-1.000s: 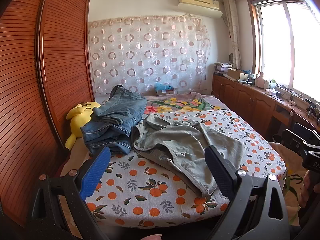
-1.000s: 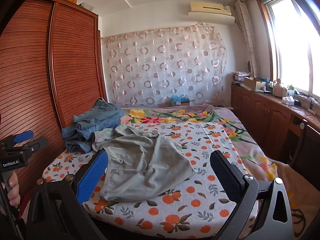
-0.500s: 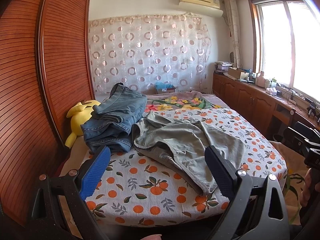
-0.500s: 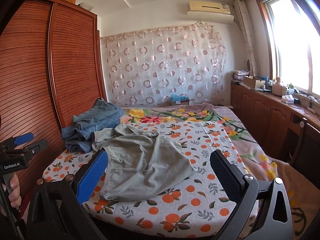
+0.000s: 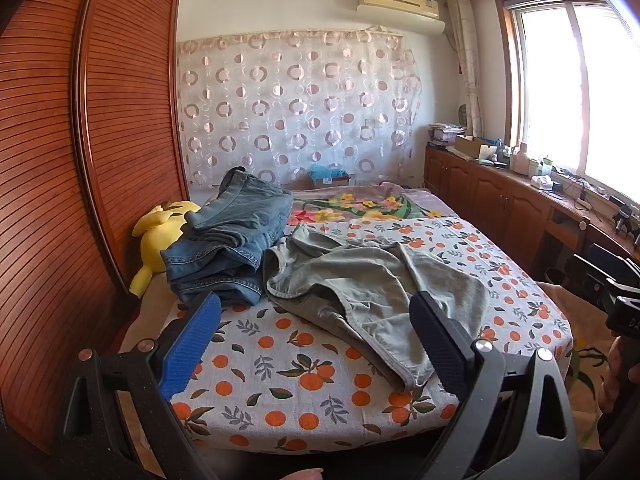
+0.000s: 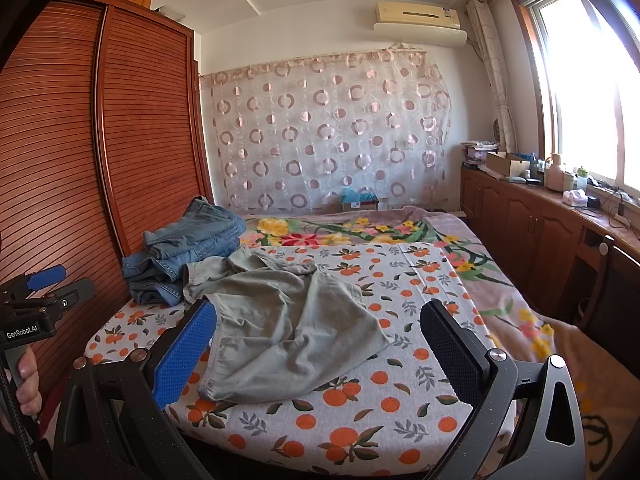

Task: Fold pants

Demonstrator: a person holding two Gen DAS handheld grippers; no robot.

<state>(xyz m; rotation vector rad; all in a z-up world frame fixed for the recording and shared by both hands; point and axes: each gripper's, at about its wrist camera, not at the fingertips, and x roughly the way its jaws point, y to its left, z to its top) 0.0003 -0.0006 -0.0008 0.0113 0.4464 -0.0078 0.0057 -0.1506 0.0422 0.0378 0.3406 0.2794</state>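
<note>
Little has moved since the earlier frames: both views have only drifted slightly, and the pants lie as they did. Left gripper (image 5: 316,344) has its jaws spread wide with nothing between them, and it hangs off the near edge of the bed (image 5: 280,412), touching no cloth. Right gripper (image 6: 320,344) is likewise wide open and empty, hovering short of the same edge. Outward from the left jaws, the pants (image 5: 372,300) lie at about one o'clock, a grey-green crumpled heap on the orange-print sheet; their nearest hem comes close to the right-hand finger in that view. From the right jaws the pants (image 6: 288,320) sit at about eleven o'clock, with a rounded hem nearest the blue pad. Their long axis appears to run from the near edge of the bed away toward the jeans (image 5: 232,248), slanting to eleven o'clock in the right view, with the waistband end seemingly the far one beside the jeans, though the bunching makes this uncertain. By my reading neither gripper is clearly nearer; the left one faces the leg that runs to the bed's edge, the right one faces the broader near hem. A yellow plush (image 5: 160,236) lies beyond the jeans by the wardrobe (image 5: 60,200).
</note>
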